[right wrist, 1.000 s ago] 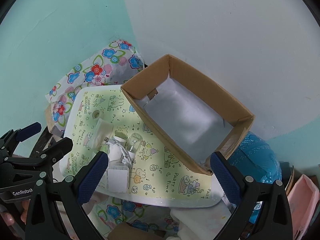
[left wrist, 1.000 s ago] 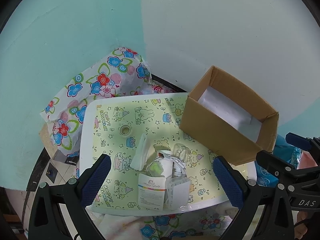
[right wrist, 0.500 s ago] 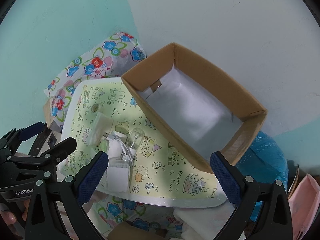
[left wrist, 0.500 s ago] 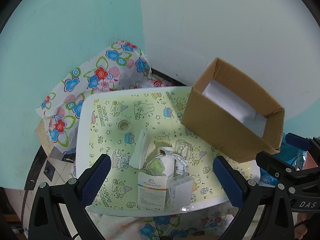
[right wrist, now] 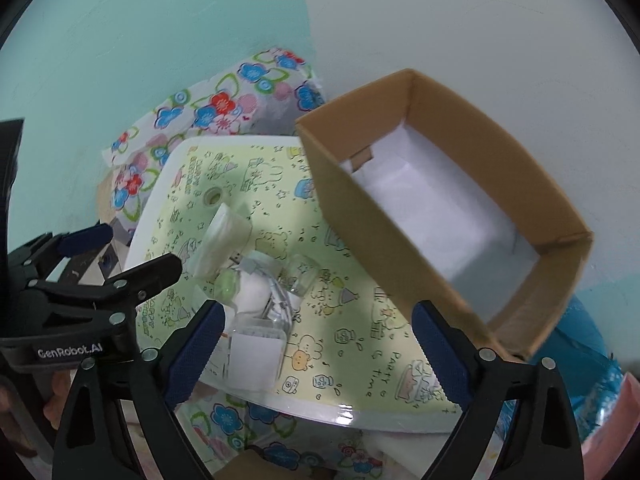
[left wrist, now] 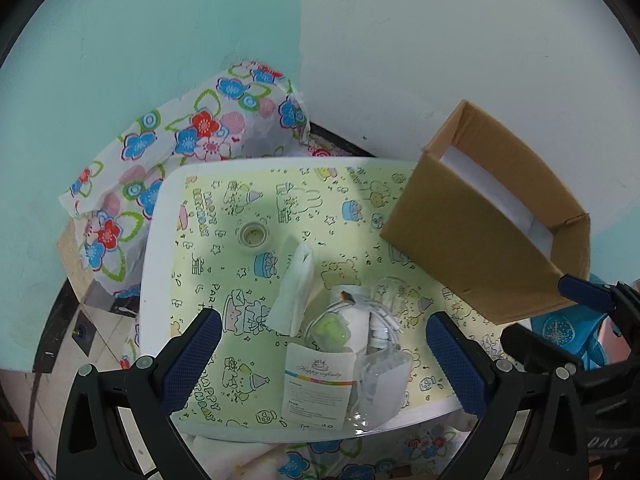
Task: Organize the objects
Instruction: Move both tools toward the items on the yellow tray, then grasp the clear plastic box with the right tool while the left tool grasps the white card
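A pile of small items lies on the yellow-green party-print table (left wrist: 208, 264): a white printed card (left wrist: 318, 388), a clear plastic case (left wrist: 384, 384), a bag with a green piece (left wrist: 332, 330), a white cable (right wrist: 276, 300), a folded white tissue pack (left wrist: 296, 292) and a clear bulb-like piece (right wrist: 304, 276). A small tape roll (left wrist: 253, 236) sits apart. An open cardboard box (right wrist: 440, 216) with a white lining stands on the right. My left gripper (left wrist: 322, 316) hangs open above the pile. My right gripper (right wrist: 318, 308) is closing slightly, with nothing pressed between its fingers.
Flowered cloth (left wrist: 180, 148) is bunched behind the table's left corner against the teal wall. A blue bag (right wrist: 576, 344) lies right of the box and a pink thing (right wrist: 620, 408) beyond it. More flowered cloth (right wrist: 224, 420) lies under the table's front edge.
Both grippers have sunk toward the table, so the pile and the box look larger. The right gripper's fingers stand a little closer together than before.
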